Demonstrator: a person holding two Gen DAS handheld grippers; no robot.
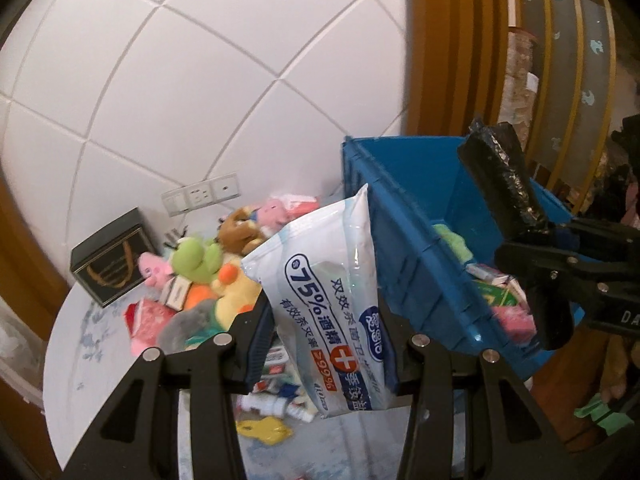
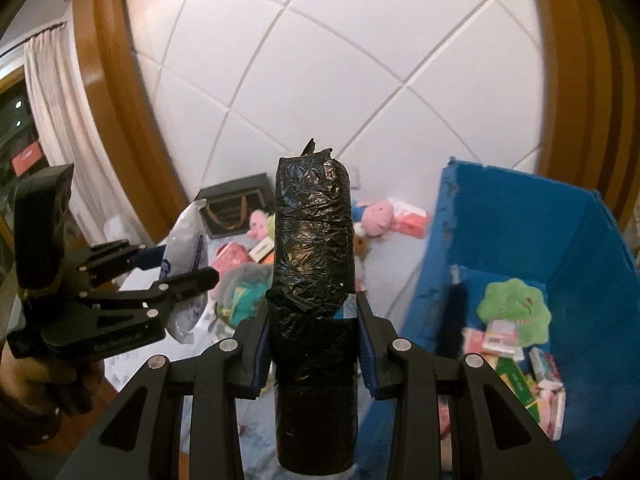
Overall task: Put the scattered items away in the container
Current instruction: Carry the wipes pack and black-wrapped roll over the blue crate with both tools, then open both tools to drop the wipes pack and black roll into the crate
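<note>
My left gripper (image 1: 326, 340) is shut on a white and blue pack of wet wipes (image 1: 332, 300), held upright above the table, just left of the blue bin (image 1: 408, 240). My right gripper (image 2: 314, 344) is shut on a roll of black bin bags (image 2: 314, 248), held upright left of the blue bin (image 2: 520, 220). In the left wrist view the roll (image 1: 502, 180) hangs over the bin's opening. The bin holds a green plush (image 2: 514, 310) and several small boxes. The left gripper and wipes pack (image 2: 188, 268) show at the left of the right wrist view.
A pile of plush toys (image 1: 208, 264), small boxes and packets lies on the white patterned table (image 1: 80, 344). A dark box (image 1: 110, 260) stands at the back by the tiled wall. Wall sockets (image 1: 200, 196) sit behind. A yellow item (image 1: 264, 430) lies near the front.
</note>
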